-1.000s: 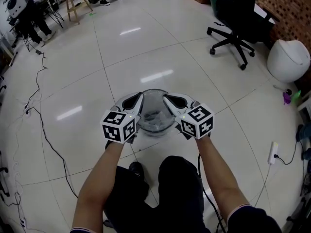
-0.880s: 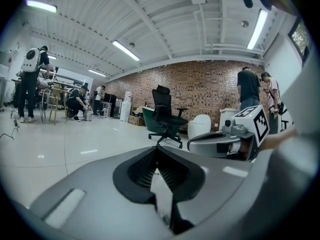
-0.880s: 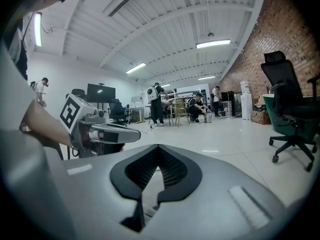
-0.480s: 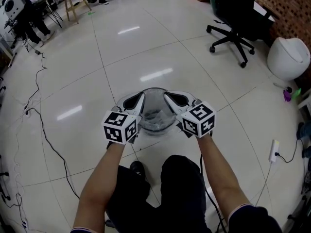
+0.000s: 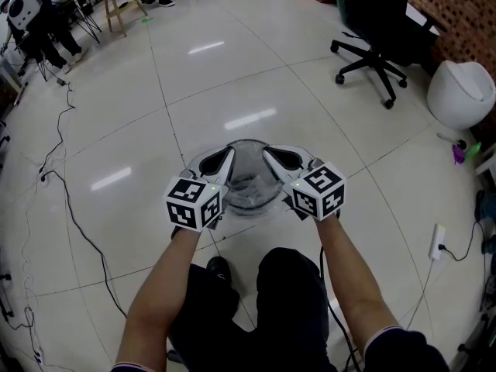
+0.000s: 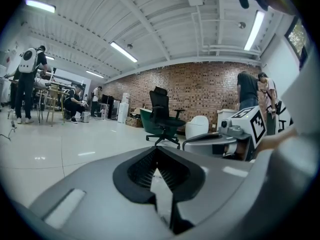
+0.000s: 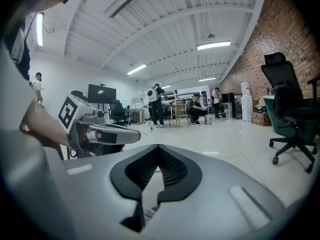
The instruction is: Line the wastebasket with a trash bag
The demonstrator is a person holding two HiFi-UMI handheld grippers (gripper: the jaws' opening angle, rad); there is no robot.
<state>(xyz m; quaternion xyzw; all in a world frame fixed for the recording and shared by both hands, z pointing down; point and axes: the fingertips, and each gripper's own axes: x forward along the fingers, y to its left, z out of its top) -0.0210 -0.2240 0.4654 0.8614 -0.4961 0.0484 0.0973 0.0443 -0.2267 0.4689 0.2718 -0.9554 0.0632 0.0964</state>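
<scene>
Two shut tools, the left hand-held gripper point(image 5: 225, 154) and right hand-held gripper point(image 5: 268, 153), flank the wastebasket point(image 5: 248, 143) between their tips, possibly pinching its trash bag point(image 5: 246, 187), a light, limp, slippery film probably best taken at the hem by the rim.

The floor point(image 5: 232, 68) is logged as smooth, glossy pale tile with lamp glare. The wastebasket point(image 5: 248, 146) is seen as shiny, translucent grey plastic, and the trash bag point(image 5: 246, 191) inside as thin, crinkled clear film. The left gripper point(image 6: 157, 154) and right gripper point(image 7: 158, 149) shells are marked as smooth matt grey plastic. Their pads point(image 6: 175, 171) are black, ribbed and rubbery-looking. The marker cubes point(image 5: 192, 202) are matt white with black print. The brick wall point(image 6: 200, 86) is rough and matt. The office chair point(image 5: 376, 37) is upholstered in matt black. The ceiling point(image 7: 165, 29) is ribbed and painted white.
</scene>
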